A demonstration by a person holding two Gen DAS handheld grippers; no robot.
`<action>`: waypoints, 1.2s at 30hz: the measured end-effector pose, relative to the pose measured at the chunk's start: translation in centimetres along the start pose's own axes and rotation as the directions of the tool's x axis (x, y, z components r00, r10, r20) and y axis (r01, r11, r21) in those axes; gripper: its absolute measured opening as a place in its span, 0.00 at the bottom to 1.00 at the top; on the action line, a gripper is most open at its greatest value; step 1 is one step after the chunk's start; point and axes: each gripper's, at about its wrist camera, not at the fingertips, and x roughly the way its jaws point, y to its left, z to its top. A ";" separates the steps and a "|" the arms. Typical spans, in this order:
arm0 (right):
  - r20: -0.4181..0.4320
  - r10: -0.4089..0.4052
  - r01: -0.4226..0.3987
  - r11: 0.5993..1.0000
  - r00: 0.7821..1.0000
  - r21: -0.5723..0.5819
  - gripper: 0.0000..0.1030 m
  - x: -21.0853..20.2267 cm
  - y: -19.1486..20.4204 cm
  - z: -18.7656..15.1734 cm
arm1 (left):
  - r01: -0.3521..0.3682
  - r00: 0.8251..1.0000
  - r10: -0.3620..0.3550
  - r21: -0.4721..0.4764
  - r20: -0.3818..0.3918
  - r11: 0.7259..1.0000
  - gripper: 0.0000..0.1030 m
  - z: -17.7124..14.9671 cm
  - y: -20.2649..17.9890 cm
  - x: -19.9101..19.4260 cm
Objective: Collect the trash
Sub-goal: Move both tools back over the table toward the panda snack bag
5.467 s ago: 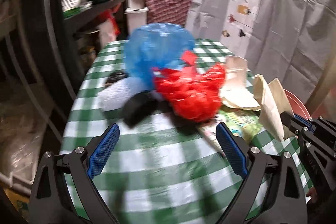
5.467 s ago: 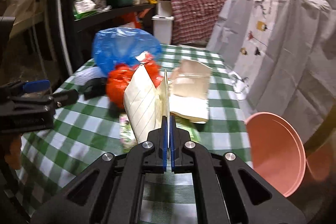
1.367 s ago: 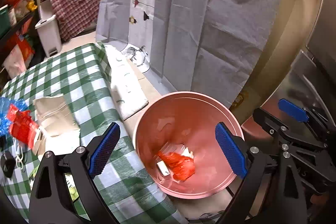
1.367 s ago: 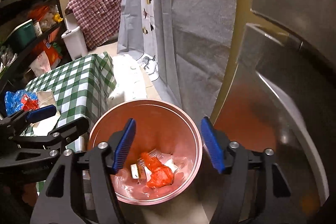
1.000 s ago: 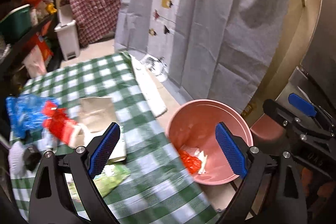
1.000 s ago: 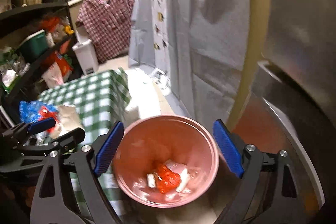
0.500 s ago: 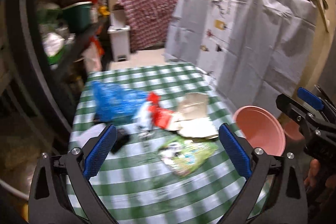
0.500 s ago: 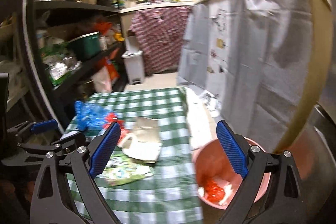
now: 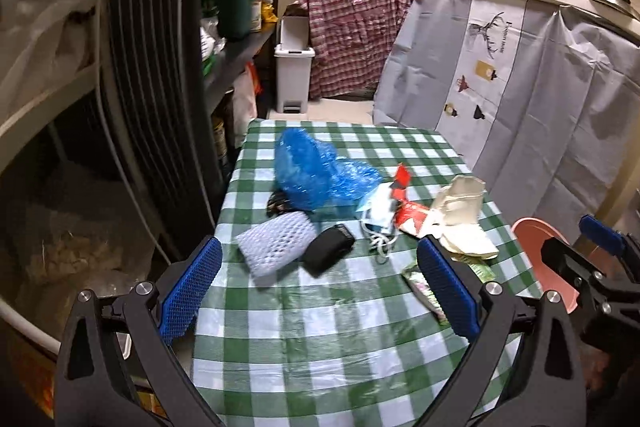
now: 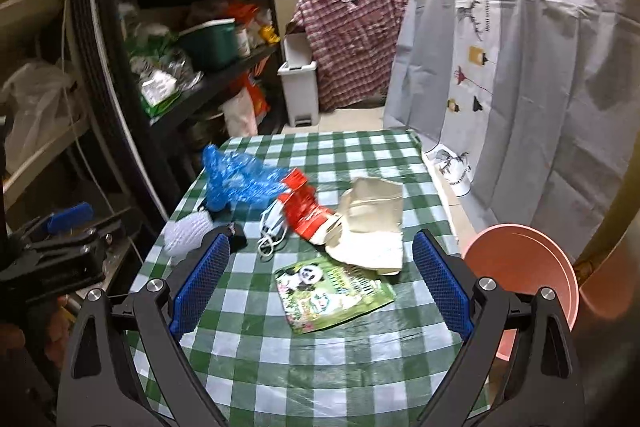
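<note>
On the green-and-white checked tablecloth [image 9: 320, 327], a loose scatter of trash is spread across the far half. A crumpled blue plastic bag [image 9: 316, 175] lies furthest back, with a pale foam net sleeve [image 9: 276, 241] and a small black object [image 9: 328, 250] in front of it. To their right, a face mask [image 10: 274, 227] with white ear loops is seen just beside a torn red-and-white wrapper [image 10: 306, 213], which touches a creased beige paper bag [image 10: 370, 227]. A green snack packet printed with a panda [image 10: 334, 291] lies flat, nearest the near edge. A pink bin [image 10: 524, 267] stands off the table's right side.

The left gripper [image 9: 318, 287] is held above the near part of the cloth, its blue-padded jaws spread wide with nothing between them; they have just been opening. The foam sleeve and black object are framed ahead of it. The right gripper [image 10: 320, 291] is likewise held wide apart and empty, the panda packet lying ahead between its jaws without being touched.
</note>
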 end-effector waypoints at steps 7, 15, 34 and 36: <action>-0.007 0.003 -0.003 0.997 1.000 -0.071 0.89 1.0 1.5 -0.7 | -0.004 1.000 0.004 0.002 0.008 1.000 0.92 0.1 0.8 0.5; -0.032 0.011 -0.013 0.998 0.999 -0.069 0.89 2.5 2.3 -0.7 | -0.019 1.000 0.019 0.031 0.021 0.999 0.92 0.1 0.7 0.7; -0.133 -0.061 0.051 0.995 0.989 -0.080 0.90 8.2 -0.2 -3.3 | -0.034 0.999 0.034 -0.031 -0.008 0.999 0.92 0.4 1.8 1.5; -0.167 -0.071 0.055 0.994 0.983 -0.096 0.90 9.4 -0.6 -4.0 | -0.035 0.999 0.035 -0.032 -0.011 0.999 0.92 0.4 1.8 1.6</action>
